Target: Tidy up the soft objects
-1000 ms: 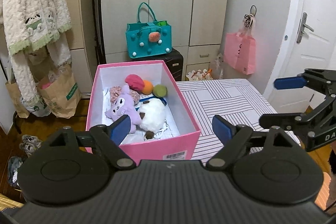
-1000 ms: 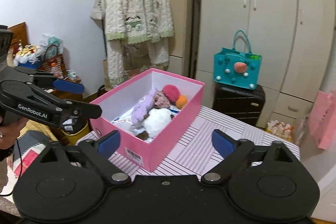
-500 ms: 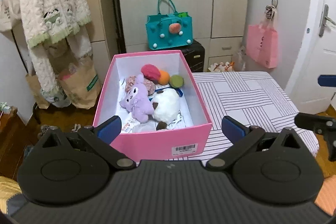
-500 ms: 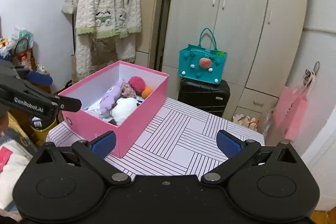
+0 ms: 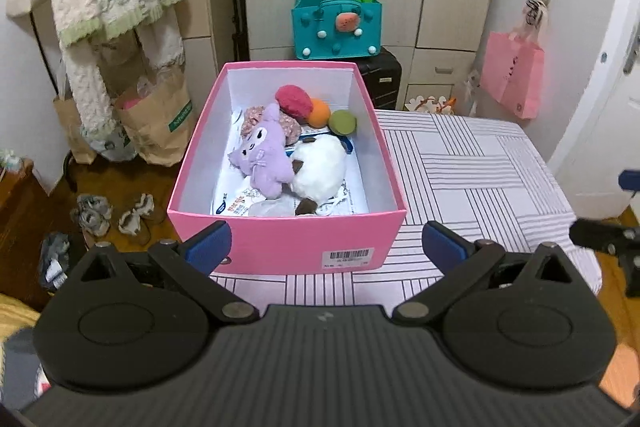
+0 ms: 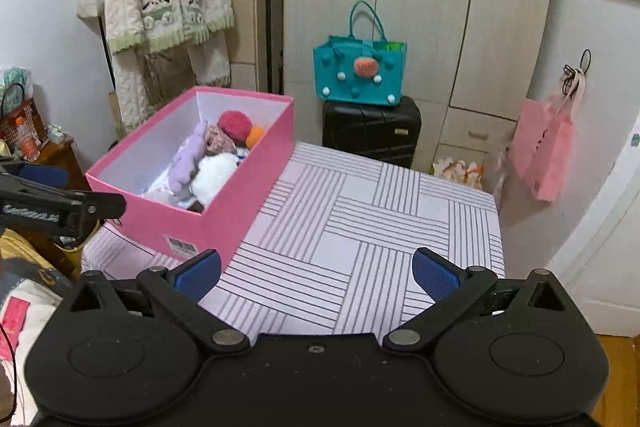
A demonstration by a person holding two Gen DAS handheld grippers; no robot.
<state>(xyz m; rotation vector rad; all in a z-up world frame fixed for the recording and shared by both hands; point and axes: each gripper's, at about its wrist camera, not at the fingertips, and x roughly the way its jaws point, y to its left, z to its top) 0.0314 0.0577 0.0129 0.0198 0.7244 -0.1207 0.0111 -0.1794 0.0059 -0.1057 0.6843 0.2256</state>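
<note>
Swung since a second ago to face the pink box (image 5: pixel 280 243) squarely, with the left gripper (image 5: pixel 326 247) spread wider than before and now fully apart, nothing between its blue pads (image 5: pixel 208 247). Sits on the left part of the striped table (image 5: pixel 472 163), just beyond the left gripper's fingertips, barcode label toward the camera. Holds a purple plush (image 5: pixel 262 159) beside a white plush (image 5: pixel 320 167), touching, with a red pom-pom (image 5: pixel 294 99), an orange ball (image 5: pixel 320 111) and a green ball (image 5: pixel 343 122) toward the far end, and a floral fabric piece (image 5: pixel 250 117) behind the purple one. Lies ahead and left of the right gripper (image 6: pixel 316 273), well apart from it; likewise wide open and holding nothing, over bare tablecloth.

Papers and a plastic packet under the toys only partly visible, print unreadable. Green ball hidden by the box wall in the right wrist view. Right gripper cut off at the frame edge in the left view, only a dark finger and a blue tip showing. Near lower box wall masked by the left gripper's fingers
</note>
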